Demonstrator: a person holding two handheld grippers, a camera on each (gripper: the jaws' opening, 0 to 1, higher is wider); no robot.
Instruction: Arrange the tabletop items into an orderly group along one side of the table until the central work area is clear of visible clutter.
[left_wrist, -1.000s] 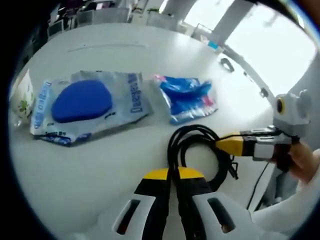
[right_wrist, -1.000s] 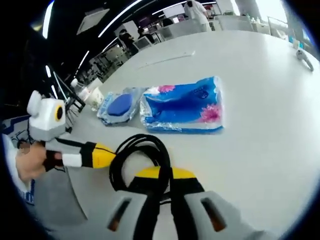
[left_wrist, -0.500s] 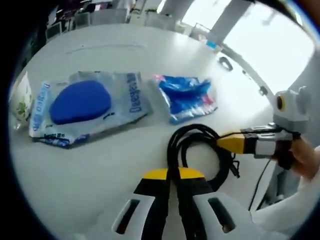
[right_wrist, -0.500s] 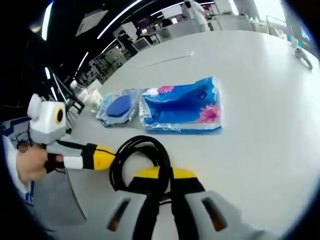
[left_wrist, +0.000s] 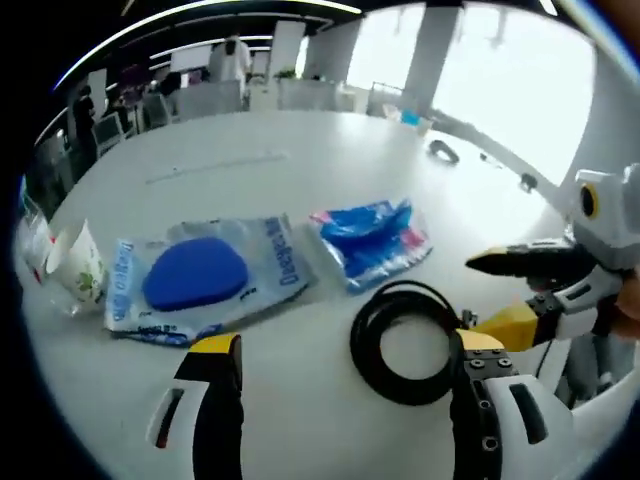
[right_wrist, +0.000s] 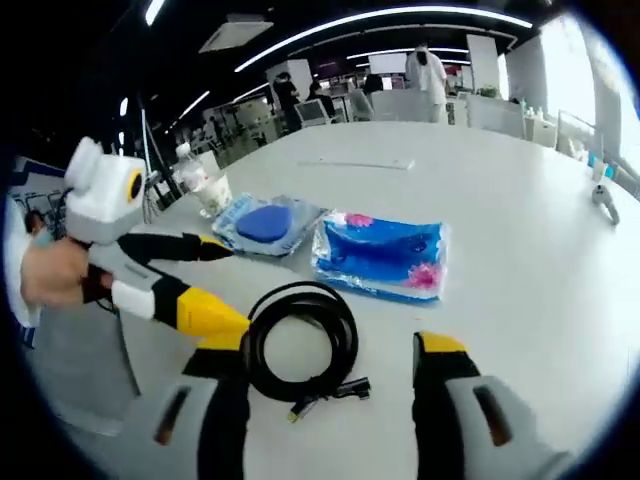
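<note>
I see both claws released; my left claw (left_wrist: 340, 375) stands with jaws spread wide above the white worktop (left_wrist: 250, 170), and my right claw (right_wrist: 330, 365) is likewise spread; the coiled black cable (right_wrist: 300, 340) lies flat on the worktop between them, gripped by neither; just beyond it lies the blue tissue pack (right_wrist: 385, 255), and beside that the clear pouch with a blue pad (right_wrist: 262, 222); a paper cup (left_wrist: 78, 270) sits near the worktop's edge.
</note>
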